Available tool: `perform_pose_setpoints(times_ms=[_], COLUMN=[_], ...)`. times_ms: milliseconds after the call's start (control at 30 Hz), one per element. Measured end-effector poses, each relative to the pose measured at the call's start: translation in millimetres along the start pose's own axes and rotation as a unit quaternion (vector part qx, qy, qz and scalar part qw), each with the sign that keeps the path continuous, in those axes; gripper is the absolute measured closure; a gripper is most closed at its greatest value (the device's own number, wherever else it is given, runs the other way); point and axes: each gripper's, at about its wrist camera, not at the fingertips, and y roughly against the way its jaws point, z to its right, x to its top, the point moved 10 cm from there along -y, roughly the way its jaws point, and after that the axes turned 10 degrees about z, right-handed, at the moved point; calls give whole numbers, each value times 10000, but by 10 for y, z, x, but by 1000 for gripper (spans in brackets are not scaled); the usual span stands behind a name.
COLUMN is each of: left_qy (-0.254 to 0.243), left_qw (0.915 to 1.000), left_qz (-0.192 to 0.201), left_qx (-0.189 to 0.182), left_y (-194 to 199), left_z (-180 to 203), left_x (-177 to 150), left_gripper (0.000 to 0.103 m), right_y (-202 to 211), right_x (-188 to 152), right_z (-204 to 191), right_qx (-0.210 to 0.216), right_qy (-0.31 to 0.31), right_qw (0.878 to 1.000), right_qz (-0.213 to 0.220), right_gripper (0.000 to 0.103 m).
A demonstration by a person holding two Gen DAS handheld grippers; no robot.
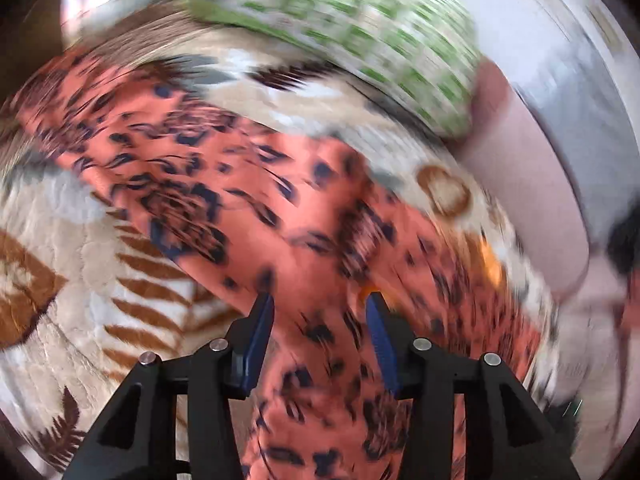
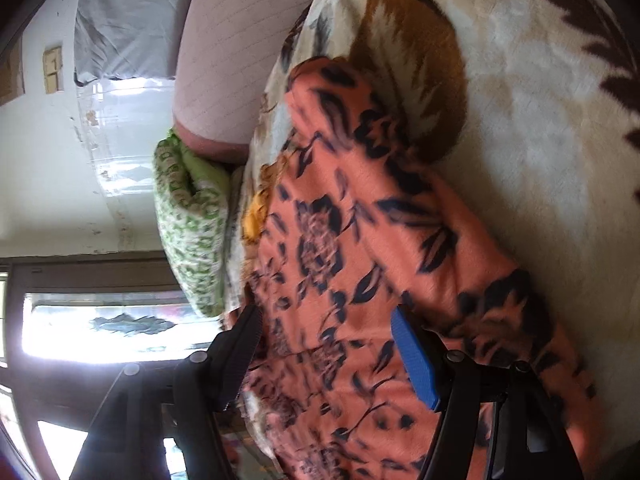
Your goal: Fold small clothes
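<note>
No baskets or bins in shot, just the orange floral garment sprawled across a cream plush blanket with brown fern leaves, on a bed. At the far edge there's a green-and-white patterned pillow beside a pink mattress, with a white wall and a bright window behind. Left gripper hovers low over the cloth, jaws spread, fabric showing between them. Right gripper comes in tilted sideways, jaws wide apart over the garment's edge, nothing pinched.
</note>
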Motion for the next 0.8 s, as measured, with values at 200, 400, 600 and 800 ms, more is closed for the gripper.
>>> perform_pose_setpoints(times_ms=[200, 400, 600, 800], left_qy=[-2401, -2882, -2126, -702], left_qw=[9700, 9549, 9761, 9956], left_qz=[383, 438, -145, 468], left_qx=[66, 560, 427, 402], left_y=[-5, -460, -767, -481], left_z=[970, 1248, 1027, 560], left_x=[-483, -481, -274, 878], left_gripper=[26, 26, 98, 54], right_y=[-103, -118, -133, -133], right_x=[-133, -114, -108, -111], right_z=[57, 101, 105, 95], right_qx=[-157, -131, -92, -44], right_qy=[51, 3, 8, -9], right_qw=[9997, 9997, 9995, 9996], right_qz=[-194, -229, -287, -280], right_gripper=[33, 33, 33, 33])
